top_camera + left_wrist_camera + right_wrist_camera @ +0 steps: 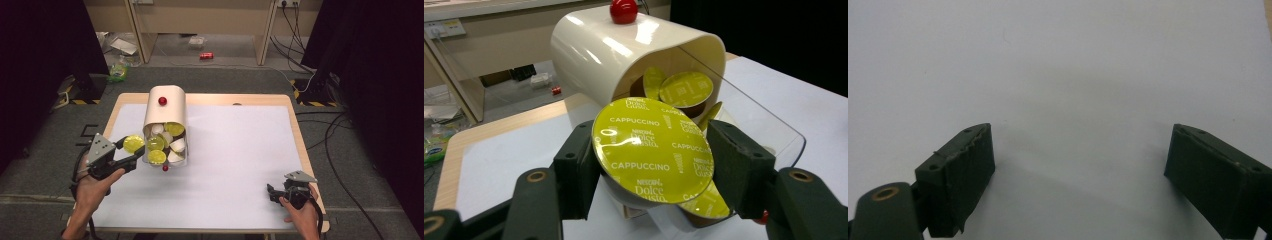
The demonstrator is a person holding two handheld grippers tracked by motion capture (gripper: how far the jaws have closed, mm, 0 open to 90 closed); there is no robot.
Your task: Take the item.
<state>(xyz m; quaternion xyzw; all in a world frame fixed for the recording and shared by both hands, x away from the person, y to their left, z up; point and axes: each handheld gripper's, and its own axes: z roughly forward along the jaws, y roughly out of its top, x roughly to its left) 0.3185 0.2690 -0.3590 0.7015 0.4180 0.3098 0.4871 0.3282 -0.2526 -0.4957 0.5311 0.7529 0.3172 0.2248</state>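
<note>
High view: a wooden table covered by a white sheet (235,165) carries, on its left half, a cream curved-top capsule holder with a clear front panel and a red knob (165,112), its opening facing the near side and showing yellow-green and white capsules inside. The left gripper (131,150), held in the person's left hand (95,187) at the near left, clamps a round yellow-green foil-lidded coffee capsule (133,143) just left of the holder's opening. The right gripper (270,192) rests low at the near right corner of the sheet, well apart from the holder. Left gripper view: both black jaws press the sides of the capsule (653,152), whose lid reads "CAPPUCCINO"; the holder (624,55) stands directly behind it, with more capsules visible in its mouth. Right gripper view: the two black jaws stand wide apart over bare white sheet (1058,75), nothing between them.
</note>
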